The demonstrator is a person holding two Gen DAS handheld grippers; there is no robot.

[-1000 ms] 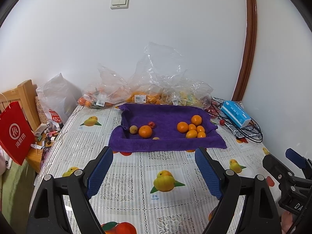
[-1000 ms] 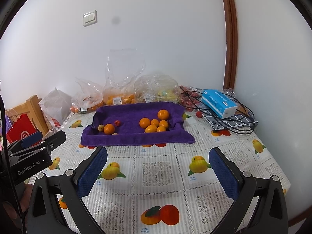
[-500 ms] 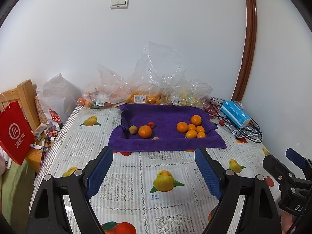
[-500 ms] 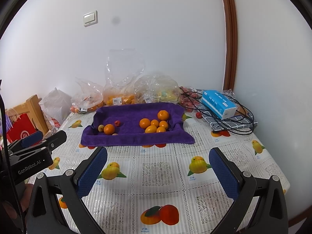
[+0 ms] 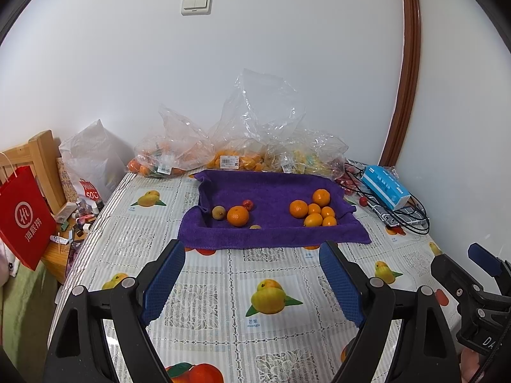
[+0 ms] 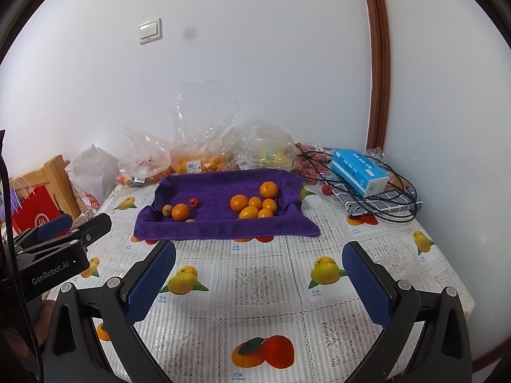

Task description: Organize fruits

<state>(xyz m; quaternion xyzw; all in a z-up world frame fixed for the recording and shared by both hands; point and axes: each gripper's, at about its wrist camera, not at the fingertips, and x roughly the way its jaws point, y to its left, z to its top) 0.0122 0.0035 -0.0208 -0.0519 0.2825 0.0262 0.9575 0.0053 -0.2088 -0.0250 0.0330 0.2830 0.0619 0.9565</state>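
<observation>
A purple towel (image 5: 271,233) (image 6: 223,226) lies at the back of the table. On its left part sit an orange (image 5: 238,215) (image 6: 180,212), a small brownish fruit (image 5: 218,212) and a small red fruit (image 5: 247,204). On its right part lies a cluster of several oranges (image 5: 314,212) (image 6: 255,204). My left gripper (image 5: 252,282) is open and empty, held above the table well short of the towel. My right gripper (image 6: 258,279) is open and empty too, also short of the towel.
Clear plastic bags of fruit (image 5: 230,156) line the wall behind the towel. A blue tissue box (image 5: 385,186) on black cables sits at the back right. A red paper bag (image 5: 24,217) and a wooden chair (image 5: 41,159) stand left of the table.
</observation>
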